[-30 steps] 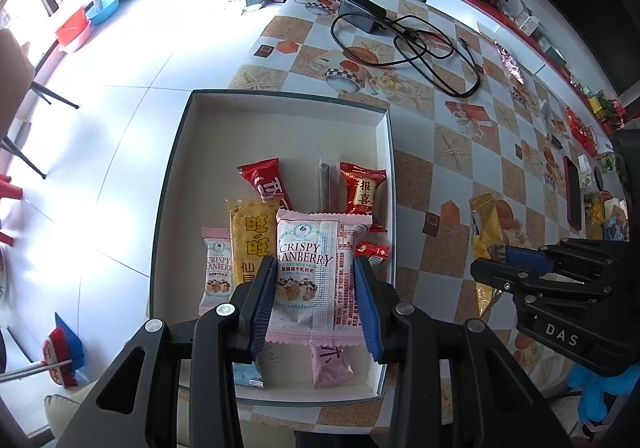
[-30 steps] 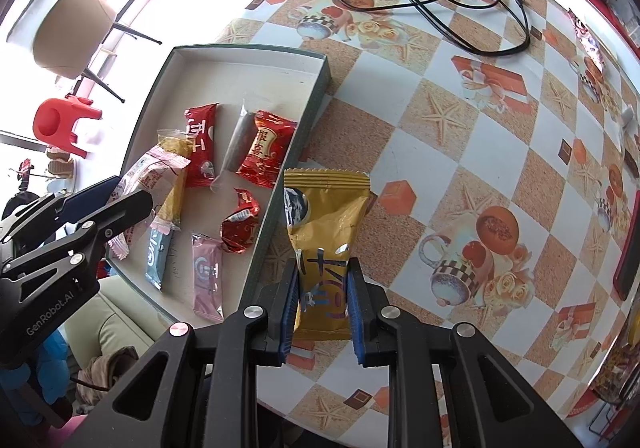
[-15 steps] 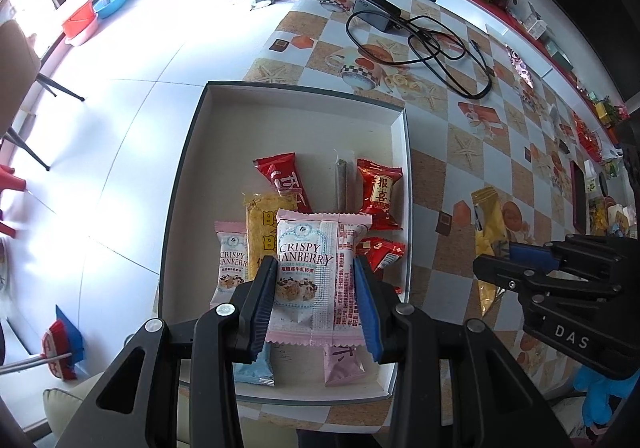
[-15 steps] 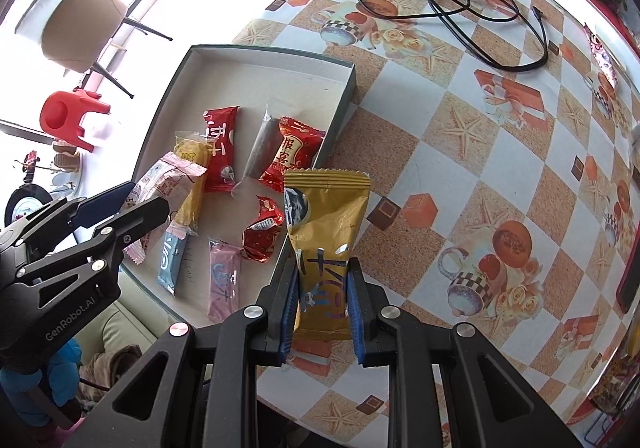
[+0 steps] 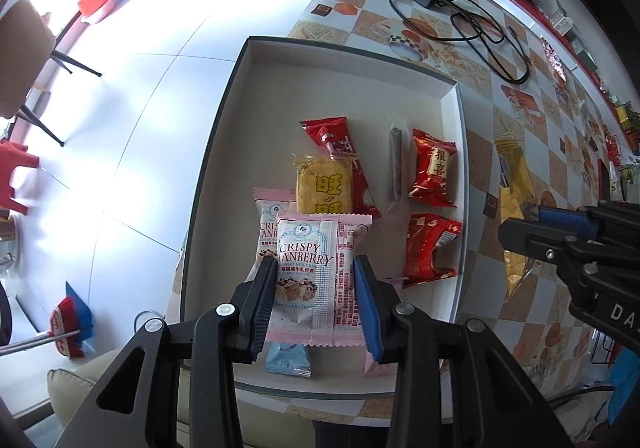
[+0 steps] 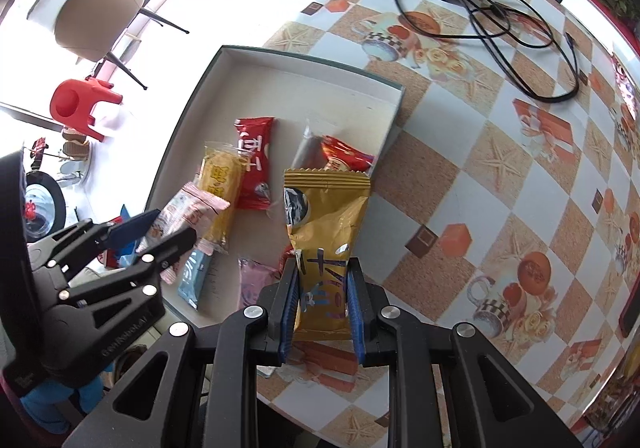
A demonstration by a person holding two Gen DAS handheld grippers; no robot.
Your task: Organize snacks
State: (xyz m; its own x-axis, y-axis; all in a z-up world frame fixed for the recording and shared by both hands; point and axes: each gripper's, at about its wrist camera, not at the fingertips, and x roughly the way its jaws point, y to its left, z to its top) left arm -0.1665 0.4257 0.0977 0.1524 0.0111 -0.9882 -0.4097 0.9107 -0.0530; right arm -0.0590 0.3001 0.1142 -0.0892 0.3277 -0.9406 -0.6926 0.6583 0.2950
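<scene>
Snacks lie in the shallow white cardboard tray (image 5: 454, 128); left gripper (image 5: 316, 304) clamps a pink-edged cranberry crisp packet (image 5: 316, 268) above it, right gripper (image 6: 322, 304) grips a gold foil packet (image 6: 324, 224) over the tray's edge.

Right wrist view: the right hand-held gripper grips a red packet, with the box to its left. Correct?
Not quite. In the right wrist view the packet in the right hand-held gripper is golden yellow, not red. The box is indeed to its left.

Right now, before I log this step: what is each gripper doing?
Left gripper: closed on the pink Crispy Cranberry packet.
Right gripper: closed on the gold snack packet.
</scene>
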